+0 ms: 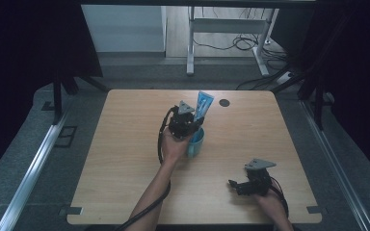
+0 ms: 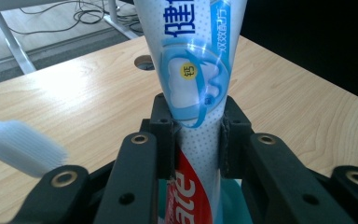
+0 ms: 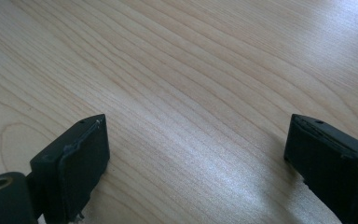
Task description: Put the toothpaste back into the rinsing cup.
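- My left gripper (image 1: 188, 120) grips a blue-and-white toothpaste tube (image 1: 204, 105), upright above a blue cup (image 1: 196, 142) near the middle of the wooden table (image 1: 125, 159).
- My right gripper (image 1: 238, 185) rests near the table's front right, well apart from the cup.

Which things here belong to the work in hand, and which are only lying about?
In the work:
- toothpaste tube, clamped by left gripper
- blue cup under it
- toothbrush beside the tube

Lying about:
- right gripper, open over bare table
- table's cable hole

Lab, black curtains (image 1: 24, 43), floor cables (image 1: 243, 43)
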Tool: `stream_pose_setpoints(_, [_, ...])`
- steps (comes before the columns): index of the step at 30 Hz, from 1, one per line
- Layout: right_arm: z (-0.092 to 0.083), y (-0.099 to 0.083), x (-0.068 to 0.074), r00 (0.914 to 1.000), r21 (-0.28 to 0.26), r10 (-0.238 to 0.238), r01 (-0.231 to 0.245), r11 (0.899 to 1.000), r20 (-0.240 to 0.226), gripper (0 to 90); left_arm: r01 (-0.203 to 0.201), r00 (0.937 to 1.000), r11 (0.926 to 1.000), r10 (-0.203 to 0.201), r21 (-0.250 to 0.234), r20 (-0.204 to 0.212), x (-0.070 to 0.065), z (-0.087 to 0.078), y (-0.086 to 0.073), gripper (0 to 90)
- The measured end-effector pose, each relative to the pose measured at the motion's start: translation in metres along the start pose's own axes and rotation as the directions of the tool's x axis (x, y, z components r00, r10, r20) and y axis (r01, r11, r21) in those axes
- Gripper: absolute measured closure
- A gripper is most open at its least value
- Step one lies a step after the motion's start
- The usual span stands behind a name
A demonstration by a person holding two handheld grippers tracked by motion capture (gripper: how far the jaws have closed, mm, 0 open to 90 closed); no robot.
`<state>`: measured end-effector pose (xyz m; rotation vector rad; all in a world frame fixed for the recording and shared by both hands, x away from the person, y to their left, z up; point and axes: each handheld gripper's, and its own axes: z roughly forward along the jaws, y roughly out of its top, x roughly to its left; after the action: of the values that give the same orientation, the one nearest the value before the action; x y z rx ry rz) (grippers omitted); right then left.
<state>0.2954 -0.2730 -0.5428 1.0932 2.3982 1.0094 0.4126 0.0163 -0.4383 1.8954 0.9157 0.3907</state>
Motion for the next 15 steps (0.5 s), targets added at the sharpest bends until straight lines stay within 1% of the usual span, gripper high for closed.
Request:
stream_pose_setpoints(6, [0.0,0.0,0.0001,1.0,0.0,0.001,-0.001,1.0,0.0,6.4,0.0,1.0,0.9999,0.0,0.012,0.0,-0.0007,0.0029,-0.0046,71.8])
stream_pose_setpoints(15, [0.0,0.0,0.0,1.0,0.0,-0.001,0.001,1.0,0.001,6.4,0.009,1.0,0.9998,-0.009,0.016,-0.001,-0.001,0.0057,-0.01,71.6])
